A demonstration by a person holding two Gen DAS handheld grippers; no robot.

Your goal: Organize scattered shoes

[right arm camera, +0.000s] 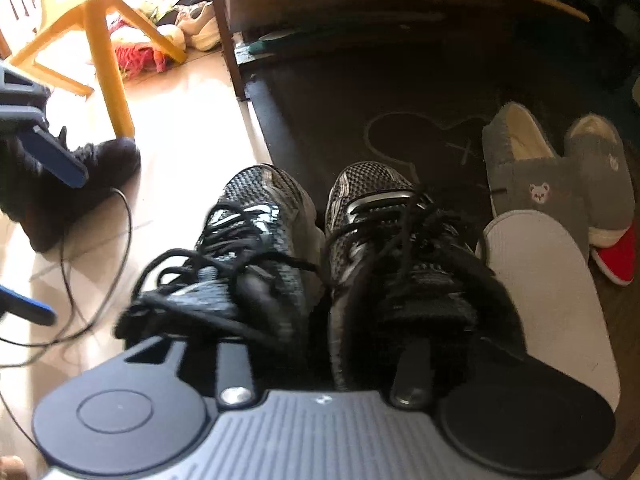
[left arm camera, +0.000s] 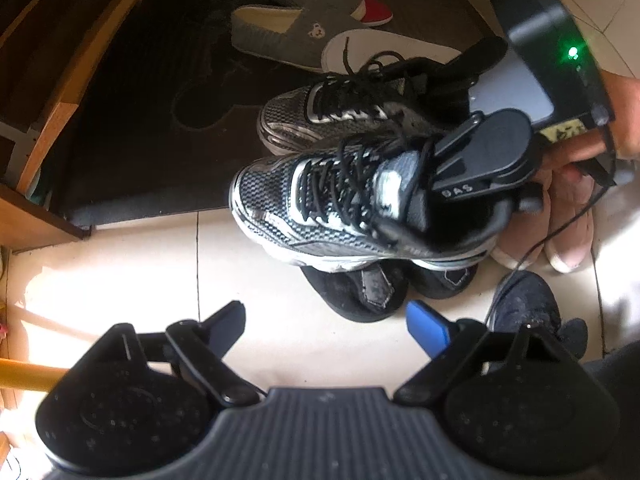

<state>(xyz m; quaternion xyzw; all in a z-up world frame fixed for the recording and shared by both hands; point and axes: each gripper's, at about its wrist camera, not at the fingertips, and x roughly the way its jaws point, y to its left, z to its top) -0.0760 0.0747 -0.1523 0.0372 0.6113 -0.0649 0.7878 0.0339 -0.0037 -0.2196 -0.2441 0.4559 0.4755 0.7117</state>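
Sneakers (left arm camera: pixel 352 208) side by side at the doormat (left arm camera: pixel 152 120) edge, right gripper (left arm camera: pixel 452 184) jaws pinching both collars, left gripper (left arm camera: pixel 326 324) jaws spread.

left gripper (left arm camera: pixel 326 320): pointing steeply down, we've got the jaws apart, nothing between | right gripper (left arm camera: pixel 456 196): tilted down too, fingers pinched together on something | our hand (left arm camera: pixel 576 152) wrapped round its handle

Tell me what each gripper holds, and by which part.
The right gripper grips the two grey sneakers together by their inner collars, one finger inside each shoe. The left gripper is open and holds nothing.
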